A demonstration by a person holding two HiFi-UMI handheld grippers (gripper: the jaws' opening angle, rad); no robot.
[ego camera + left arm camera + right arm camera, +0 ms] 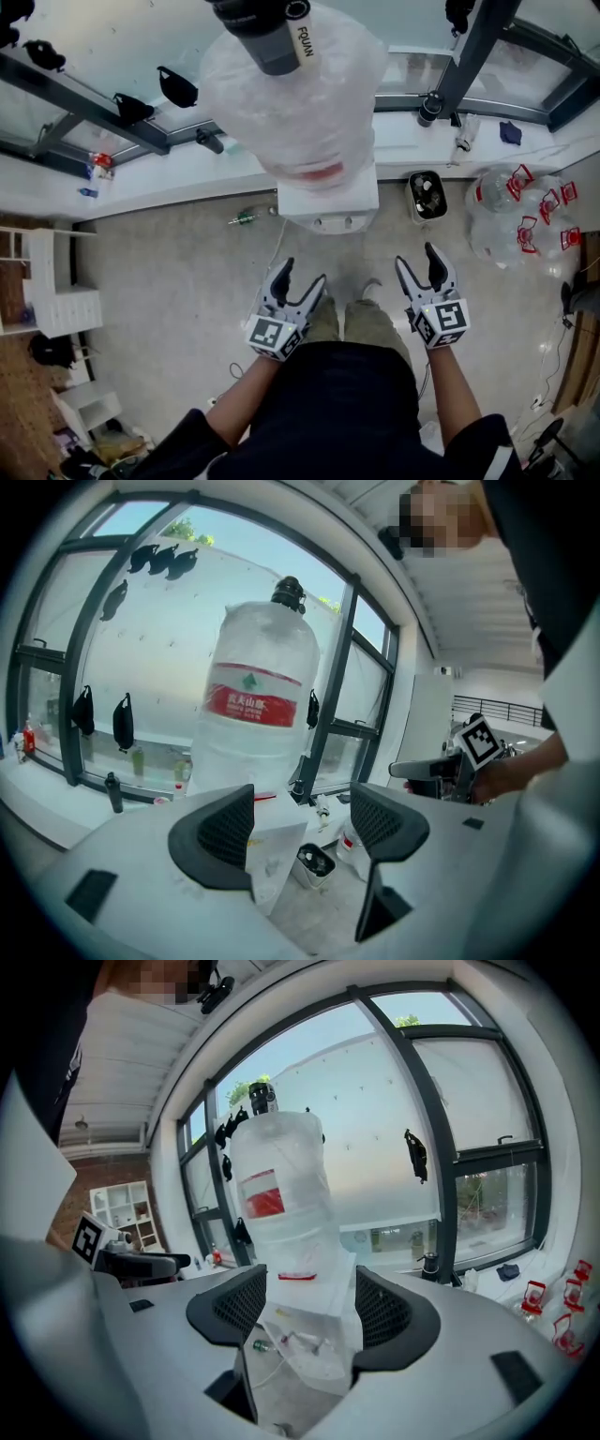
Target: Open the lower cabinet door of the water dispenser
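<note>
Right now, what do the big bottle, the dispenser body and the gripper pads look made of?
Bottle: translucent, slightly frosted plastic; light glows through it.
Dispenser: smooth white shell, plastic or painted metal, can't tell.
Pads: matte black with a cross-hatched face, probably rubber or printed plastic.

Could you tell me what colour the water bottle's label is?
The large clear plastic bottle's label is red with white print; clearest in the left gripper view.

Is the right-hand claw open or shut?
Open: the right gripper jaws stand apart, holding nothing; the water dispenser shows beyond the gap.
</note>
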